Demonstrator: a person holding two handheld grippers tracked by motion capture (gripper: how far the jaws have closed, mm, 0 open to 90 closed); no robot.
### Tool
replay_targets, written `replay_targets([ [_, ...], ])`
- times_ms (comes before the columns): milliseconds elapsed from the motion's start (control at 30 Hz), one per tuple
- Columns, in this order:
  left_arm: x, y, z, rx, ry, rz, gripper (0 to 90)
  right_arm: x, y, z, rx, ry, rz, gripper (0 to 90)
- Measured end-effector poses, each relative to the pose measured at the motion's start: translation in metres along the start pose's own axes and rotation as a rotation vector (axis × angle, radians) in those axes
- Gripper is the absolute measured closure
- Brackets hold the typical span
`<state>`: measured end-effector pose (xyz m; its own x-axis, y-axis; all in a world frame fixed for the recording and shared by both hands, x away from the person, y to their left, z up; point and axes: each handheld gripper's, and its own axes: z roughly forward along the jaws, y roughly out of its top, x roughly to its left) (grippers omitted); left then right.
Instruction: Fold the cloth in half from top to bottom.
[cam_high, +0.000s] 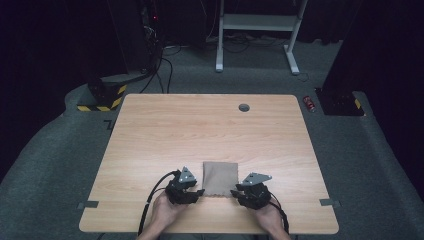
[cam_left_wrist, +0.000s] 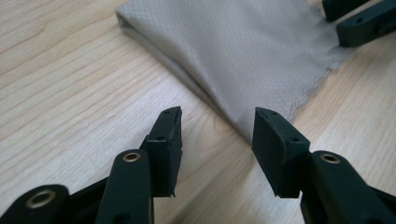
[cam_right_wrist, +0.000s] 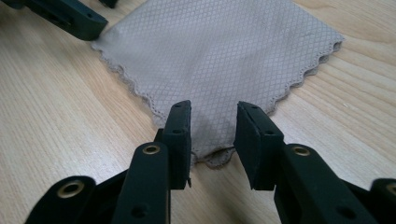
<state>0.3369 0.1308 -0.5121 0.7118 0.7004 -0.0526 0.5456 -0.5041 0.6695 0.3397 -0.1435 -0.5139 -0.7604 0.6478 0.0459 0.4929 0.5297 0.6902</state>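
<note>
A folded grey-brown woven cloth (cam_high: 220, 178) lies flat near the table's (cam_high: 150, 130) near edge, its near corners between the spread jaws of the left gripper (cam_high: 196, 192) and right gripper (cam_high: 234, 192), unpinched.

Folded grey cloth (cam_left_wrist: 243, 51) beyond parted jaws

Dark room, grey carpet (cam_high: 360, 165), white desk frame (cam_high: 257, 22).
</note>
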Motion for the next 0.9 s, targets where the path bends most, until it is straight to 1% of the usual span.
replay_targets([
  [67, 0.001, -0.001, -0.003, 0.013, 0.008, 0.007, 51.0, -0.002, 0.001, -0.001, 0.001, -0.004, 0.006, 65.1],
  [100, 0.003, -0.002, -0.005, 0.005, 0.011, -0.001, 50.6, -0.004, 0.001, -0.002, -0.006, -0.003, 0.013, 65.1],
  [133, 0.005, -0.001, -0.006, -0.007, 0.007, -0.019, 50.4, -0.007, 0.003, -0.004, -0.017, -0.002, 0.036, 65.1],
  [200, 0.014, 0.003, -0.008, -0.040, -0.008, -0.070, 50.3, -0.014, 0.007, -0.004, -0.033, -0.015, 0.056, 65.3],
  [233, 0.019, 0.007, -0.008, -0.058, -0.011, -0.098, 50.2, -0.018, 0.009, -0.004, -0.041, -0.025, 0.074, 65.5],
  [267, 0.021, 0.010, -0.007, -0.068, -0.005, -0.112, 50.0, -0.023, 0.012, -0.003, -0.049, -0.032, 0.101, 65.7],
  [333, 0.027, 0.020, -0.003, -0.079, 0.013, -0.138, 49.9, -0.031, 0.017, 0.000, -0.066, -0.045, 0.132, 65.8],
  [400, 0.032, 0.030, 0.002, -0.087, 0.015, -0.164, 49.4, -0.037, 0.024, 0.004, -0.072, -0.062, 0.154, 65.8],
  [467, 0.035, 0.040, 0.009, -0.087, 0.033, -0.176, 48.1, -0.044, 0.031, 0.009, -0.079, -0.078, 0.177, 65.9],
  [500, 0.036, 0.045, 0.012, -0.082, 0.039, -0.189, 47.1, -0.045, 0.034, 0.011, -0.081, -0.084, 0.179, 65.9],
  [567, 0.040, 0.051, 0.019, -0.081, 0.060, -0.201, 46.5, -0.050, 0.040, 0.017, -0.078, -0.098, 0.184, 65.9],
  [600, 0.041, 0.053, 0.023, -0.073, 0.067, -0.217, 46.1, -0.052, 0.042, 0.020, -0.074, -0.101, 0.188, 65.9],
  [700, 0.044, 0.057, 0.032, -0.048, 0.098, -0.218, 46.5, -0.057, 0.048, 0.028, -0.068, -0.110, 0.190, 66.8],
  [800, 0.048, 0.059, 0.041, -0.021, 0.142, -0.198, 48.0, -0.060, 0.050, 0.037, -0.031, -0.114, 0.189, 68.4],
  [867, 0.052, 0.057, 0.045, -0.003, 0.149, -0.204, 50.3, -0.064, 0.050, 0.043, -0.007, -0.120, 0.188, 70.5],
  [900, 0.053, 0.056, 0.046, -0.005, 0.149, -0.193, 51.7, -0.064, 0.050, 0.044, -0.006, -0.122, 0.184, 71.9],
])
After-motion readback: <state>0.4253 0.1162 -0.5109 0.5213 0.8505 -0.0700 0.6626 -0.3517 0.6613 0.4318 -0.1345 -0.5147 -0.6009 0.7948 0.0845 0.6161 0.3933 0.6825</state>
